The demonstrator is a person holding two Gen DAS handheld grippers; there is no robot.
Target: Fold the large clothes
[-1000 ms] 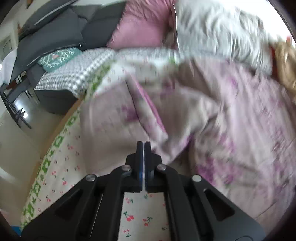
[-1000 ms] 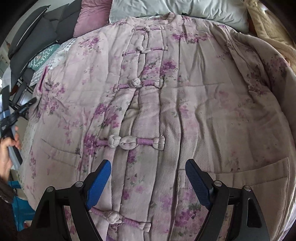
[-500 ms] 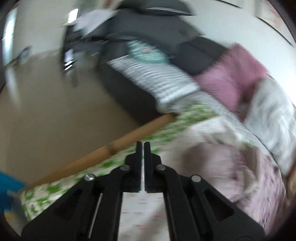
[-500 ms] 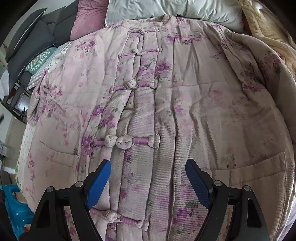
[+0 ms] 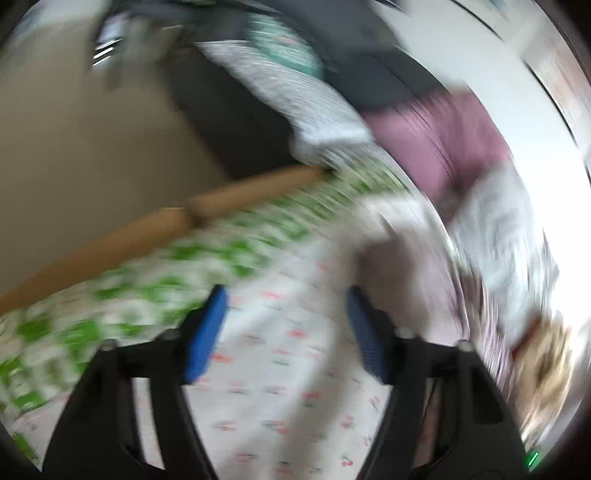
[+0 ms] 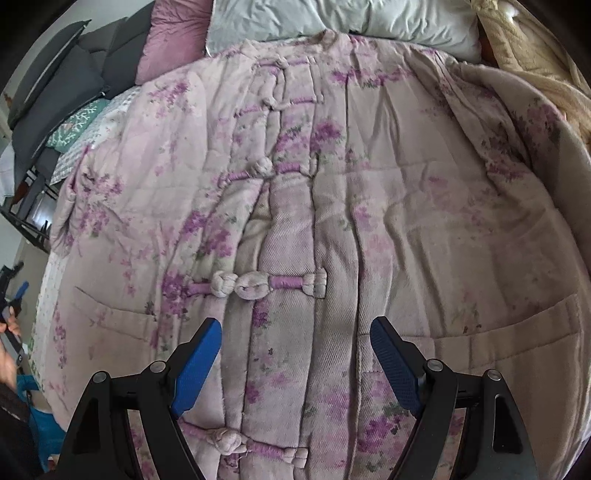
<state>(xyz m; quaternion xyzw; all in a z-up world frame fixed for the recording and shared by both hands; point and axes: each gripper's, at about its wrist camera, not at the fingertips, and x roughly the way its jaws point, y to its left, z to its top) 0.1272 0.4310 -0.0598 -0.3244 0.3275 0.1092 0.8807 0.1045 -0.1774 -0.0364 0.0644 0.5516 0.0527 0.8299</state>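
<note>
My left wrist view is smeared with motion: the cherry-print sheet and the green border at nine o'clock are streaks, and the pale bedding at three o'clock has no readable shape. On my right view the padded jacket runs off the frame at six o'clock, and my left hand is cut off at nine o'clock.

Home bedroom. Bed with cherry-print sheet, wooden bed rail, pillows at the head, pink cushion; dark grey sofa beside it, beige floor.
</note>
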